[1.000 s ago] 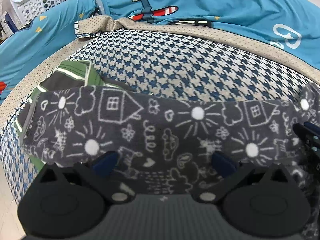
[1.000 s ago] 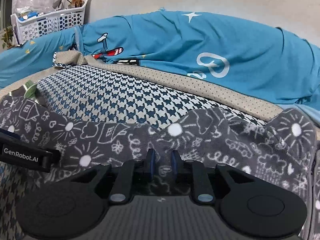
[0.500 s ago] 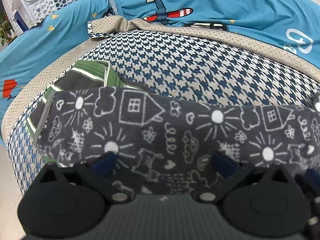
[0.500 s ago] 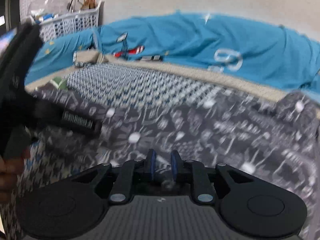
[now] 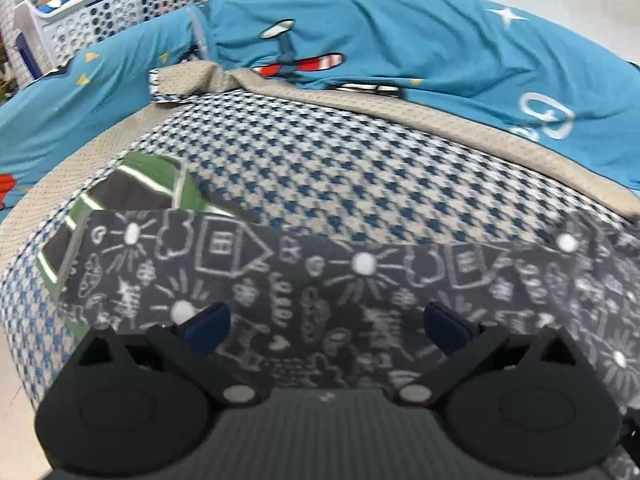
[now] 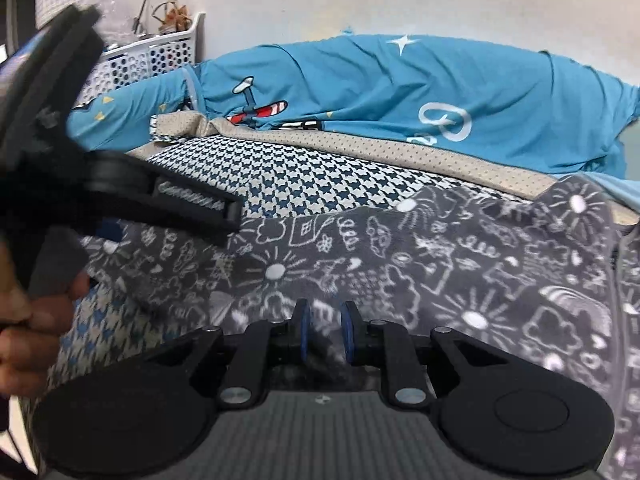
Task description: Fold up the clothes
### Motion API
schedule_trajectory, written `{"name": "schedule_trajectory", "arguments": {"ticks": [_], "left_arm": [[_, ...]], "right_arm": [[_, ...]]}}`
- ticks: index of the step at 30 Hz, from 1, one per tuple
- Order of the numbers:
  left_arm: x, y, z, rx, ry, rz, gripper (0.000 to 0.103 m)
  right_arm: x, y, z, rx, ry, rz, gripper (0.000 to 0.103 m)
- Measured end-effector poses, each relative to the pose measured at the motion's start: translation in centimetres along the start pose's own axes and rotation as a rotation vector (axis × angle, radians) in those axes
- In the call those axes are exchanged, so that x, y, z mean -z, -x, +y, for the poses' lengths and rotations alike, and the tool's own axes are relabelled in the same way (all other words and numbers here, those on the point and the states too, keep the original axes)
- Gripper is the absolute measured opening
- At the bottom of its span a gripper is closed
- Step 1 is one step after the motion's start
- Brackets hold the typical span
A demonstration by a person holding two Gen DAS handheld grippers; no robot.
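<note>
In your left view, your left gripper hangs with jaws wide over the grey doodle-print cloth on the checked cushion. In your right view, your right gripper pinches that cloth's near fold narrowly.

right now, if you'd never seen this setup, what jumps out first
A dark grey doodle-print garment with white suns and houses stretches across the front of the houndstooth cushion; the right tool is pinching its near edge. Behind lies bright blue bedding with a cartoon plane. A green striped cloth peeks out at the left.
</note>
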State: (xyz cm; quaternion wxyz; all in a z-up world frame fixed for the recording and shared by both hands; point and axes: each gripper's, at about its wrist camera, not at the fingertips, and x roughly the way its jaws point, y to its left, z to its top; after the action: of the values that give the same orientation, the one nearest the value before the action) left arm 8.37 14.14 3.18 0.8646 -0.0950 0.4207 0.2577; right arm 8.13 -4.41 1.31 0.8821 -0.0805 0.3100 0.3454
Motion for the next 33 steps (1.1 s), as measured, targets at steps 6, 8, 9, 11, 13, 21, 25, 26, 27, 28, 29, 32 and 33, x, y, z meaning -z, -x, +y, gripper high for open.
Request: {"name": "schedule_trajectory", "arguments": {"ticks": [6, 8, 9, 11, 13, 21, 25, 26, 27, 28, 29, 32, 33], "left_arm": [[0.7, 1.4, -2.9, 0.086, -0.047, -0.001, 0.103], [1.0, 1.8, -4.1, 0.107, -0.072, -0.002, 0.103], [1.2, 2.0, -4.7, 0.114, -0.087, -0.004, 0.103], [1.6, 2.1, -5.8, 0.122, -0.116, -0.01, 0.103], [1.9, 2.1, -6.7, 0.13, -0.141, -0.012, 0.103], [3.2, 2.2, -10.3, 0.188, -0.215, 0.001, 0.103], [3.8, 2.2, -11.7, 0.209, -0.246, 0.017, 0.103], [4.0, 2.2, -12.0, 0.214, -0.256, 0.02, 0.103], [4.2, 2.2, -12.3, 0.218, -0.267, 0.022, 0.103], [4.4, 2.2, -12.6, 0.222, -0.278, 0.022, 0.103], [4.5, 2.2, -12.9, 0.224, -0.289, 0.022, 0.103], [4.8, 2.2, -13.4, 0.224, -0.308, 0.02, 0.103], [4.9, 2.2, -13.6, 0.226, -0.31, 0.021, 0.103]], "right_arm": [[1.6, 3.3, -1.8, 0.021, 0.047, 0.015, 0.018], [1.9, 4.1, -3.0, 0.033, 0.041, 0.022, 0.018], [2.0, 4.5, -3.6, 0.039, 0.034, 0.024, 0.018], [2.2, 5.2, -4.9, 0.051, 0.022, 0.029, 0.018], [2.4, 5.9, -6.4, 0.075, 0.018, 0.026, 0.018], [2.0, 7.3, -12.8, 0.199, -0.059, -0.019, 0.019], [1.7, 7.3, -16.2, 0.271, -0.112, -0.045, 0.019], [1.7, 7.2, -17.1, 0.288, -0.126, -0.049, 0.019], [1.6, 7.2, -17.8, 0.304, -0.144, -0.056, 0.019], [1.5, 7.1, -18.6, 0.32, -0.162, -0.064, 0.019], [1.4, 7.1, -19.4, 0.332, -0.181, -0.073, 0.019], [1.1, 6.7, -21.1, 0.359, -0.22, -0.094, 0.019], [1.0, 6.5, -21.5, 0.365, -0.226, -0.099, 0.019]]}}
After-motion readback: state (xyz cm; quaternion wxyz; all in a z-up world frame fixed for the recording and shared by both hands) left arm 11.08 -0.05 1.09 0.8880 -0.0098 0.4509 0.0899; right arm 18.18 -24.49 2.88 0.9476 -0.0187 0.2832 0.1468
